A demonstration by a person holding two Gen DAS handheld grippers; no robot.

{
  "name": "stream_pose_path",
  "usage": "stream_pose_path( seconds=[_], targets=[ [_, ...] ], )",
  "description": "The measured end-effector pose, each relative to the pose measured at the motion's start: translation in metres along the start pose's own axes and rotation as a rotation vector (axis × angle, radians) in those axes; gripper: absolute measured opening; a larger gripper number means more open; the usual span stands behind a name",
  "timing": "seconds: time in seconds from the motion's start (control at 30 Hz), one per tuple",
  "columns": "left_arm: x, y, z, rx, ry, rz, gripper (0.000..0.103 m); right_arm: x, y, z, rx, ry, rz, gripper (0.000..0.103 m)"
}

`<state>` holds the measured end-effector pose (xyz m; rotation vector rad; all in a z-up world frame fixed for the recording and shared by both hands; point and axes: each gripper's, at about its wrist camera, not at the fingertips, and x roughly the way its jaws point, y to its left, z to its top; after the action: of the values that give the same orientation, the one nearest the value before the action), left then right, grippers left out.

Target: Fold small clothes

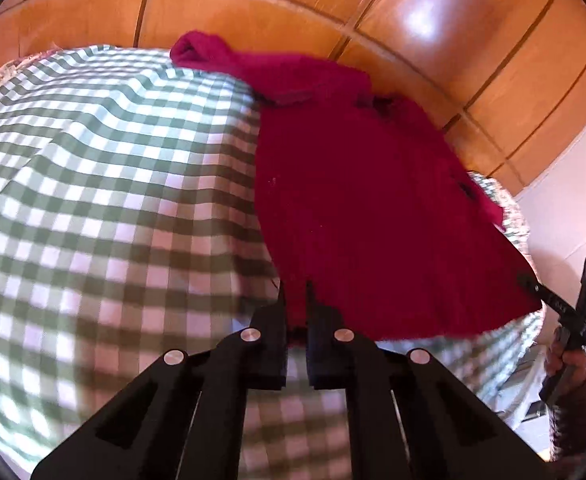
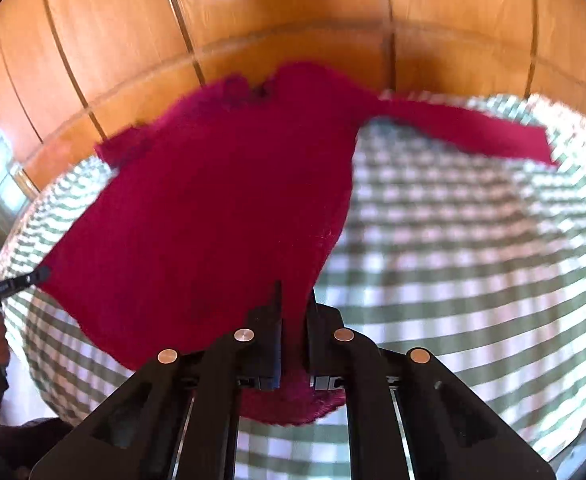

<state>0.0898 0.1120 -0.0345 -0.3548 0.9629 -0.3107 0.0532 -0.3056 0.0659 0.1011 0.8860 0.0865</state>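
Note:
A dark red knitted sweater (image 1: 373,208) lies spread on a green-and-white checked bedspread (image 1: 113,180). My left gripper (image 1: 295,292) is shut on the near left corner of its hem, with red fabric pinched between the fingers. At the right edge of that view my right gripper (image 1: 533,286) bites the other hem corner. In the right wrist view the sweater (image 2: 213,200) fills the middle. My right gripper (image 2: 296,292) is shut on its hem, and my left gripper (image 2: 41,274) shows at the far left. One sleeve (image 2: 493,136) stretches out to the right.
Glossy wooden wardrobe panels (image 1: 293,4) rise right behind the bed. A white wall (image 1: 573,208) stands to the right. A person's hand (image 1: 565,356) holds the right gripper's handle. The checked bedspread (image 2: 473,240) lies bare right of the sweater.

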Motion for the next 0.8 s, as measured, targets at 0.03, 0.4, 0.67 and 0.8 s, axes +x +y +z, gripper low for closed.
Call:
stream_pose_path(
  seconds=[0.03,0.4,0.67,0.8],
  targets=[
    [-0.01,-0.002,-0.005,-0.003,-0.003,-0.018,0.005,-0.008,-0.002,0.0,-0.001,-0.007,0.0,0.007],
    [-0.029,-0.008,-0.062,0.04,0.052,0.096,0.025,0.003,-0.021,-0.069,0.001,0.164,-0.072,0.009],
    [-0.038,-0.01,0.014,0.077,-0.127,0.231,0.068,-0.006,0.004,-0.028,0.015,-0.03,-0.053,0.073],
    [-0.015,0.02,0.064,-0.047,-0.15,0.29,0.063,0.026,0.043,-0.012,-0.013,-0.032,0.025,0.073]
  ],
)
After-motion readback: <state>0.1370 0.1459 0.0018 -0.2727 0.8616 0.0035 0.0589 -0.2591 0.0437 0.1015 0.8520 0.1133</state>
